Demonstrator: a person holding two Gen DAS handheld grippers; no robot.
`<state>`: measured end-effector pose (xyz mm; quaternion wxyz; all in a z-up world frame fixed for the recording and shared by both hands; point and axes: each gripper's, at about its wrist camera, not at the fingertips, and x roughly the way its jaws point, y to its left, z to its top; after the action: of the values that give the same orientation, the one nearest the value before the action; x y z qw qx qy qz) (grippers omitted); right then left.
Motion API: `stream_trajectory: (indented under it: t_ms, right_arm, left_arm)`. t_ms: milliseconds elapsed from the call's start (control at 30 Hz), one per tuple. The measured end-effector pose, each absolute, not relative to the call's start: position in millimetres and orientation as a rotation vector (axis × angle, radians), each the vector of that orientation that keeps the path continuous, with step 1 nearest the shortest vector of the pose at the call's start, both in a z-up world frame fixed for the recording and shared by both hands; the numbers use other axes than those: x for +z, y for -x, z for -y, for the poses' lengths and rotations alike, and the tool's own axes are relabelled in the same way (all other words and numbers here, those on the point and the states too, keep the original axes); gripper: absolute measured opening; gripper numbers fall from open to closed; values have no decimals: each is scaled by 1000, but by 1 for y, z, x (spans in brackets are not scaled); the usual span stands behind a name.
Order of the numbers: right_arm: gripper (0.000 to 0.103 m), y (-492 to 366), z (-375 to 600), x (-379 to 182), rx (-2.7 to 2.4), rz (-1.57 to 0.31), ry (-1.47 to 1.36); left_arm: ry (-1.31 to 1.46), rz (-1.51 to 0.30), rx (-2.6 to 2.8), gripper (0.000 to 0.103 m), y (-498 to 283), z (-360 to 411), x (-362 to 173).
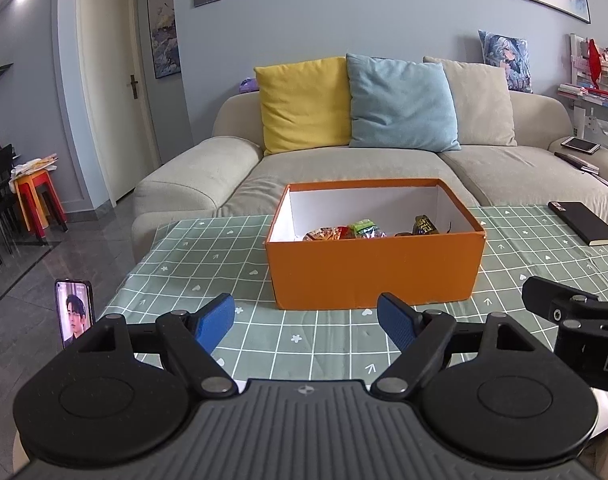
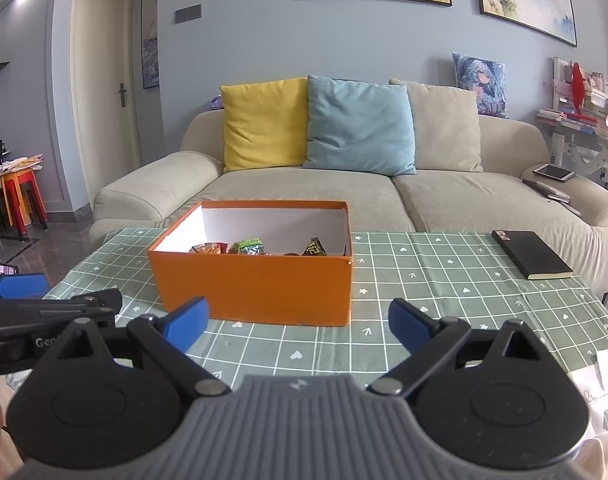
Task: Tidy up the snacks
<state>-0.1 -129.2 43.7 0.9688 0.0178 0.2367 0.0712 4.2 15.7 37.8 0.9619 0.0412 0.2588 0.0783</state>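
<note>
A: Status. Left gripper (image 1: pixel 306 322) and right gripper (image 2: pixel 297 326) both spread wide, nothing between the pads. Both sit low over the table (image 2: pixel 444 280), short of the box (image 2: pixel 255 292).

B: Snacks?

A: In the box, on its floor toward the near wall. I count roughly 3 or 4 showing over the rim: an orange-red pack (image 2: pixel 208 248), a green pack (image 2: pixel 247 247), a dark pack (image 2: pixel 315 248) standing on end. Near wall hides the rest.

B: Anything loose on the table?

A: No snacks that I can see. A black notebook (image 2: pixel 532 254) sits far right, well apart from the box.

B: Handling guess?

A: Light, crinkly foil or film. Soft and compressible, likely slick. Contents may crush, so close gently.

B: Grip point?

A: Crimped seam or a top corner, flat between the pads. The dark pack is easiest, its peak sticks up. The other 2 lie low and touch each other, so come from above and take 1 edge.

B: Box itself?

A: Cardboard, stiff walls, open top. Probably light, could slide if bumped. Brace it by a wall if needed.
</note>
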Motion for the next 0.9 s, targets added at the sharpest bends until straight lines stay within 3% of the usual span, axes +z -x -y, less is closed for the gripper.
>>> stream_trajectory:
  t_ms: [900]
  right_arm:
    - [94, 6, 133, 47, 140, -452, -46]
  left_arm:
    - [-74, -481, 155, 95, -3, -17, 40]
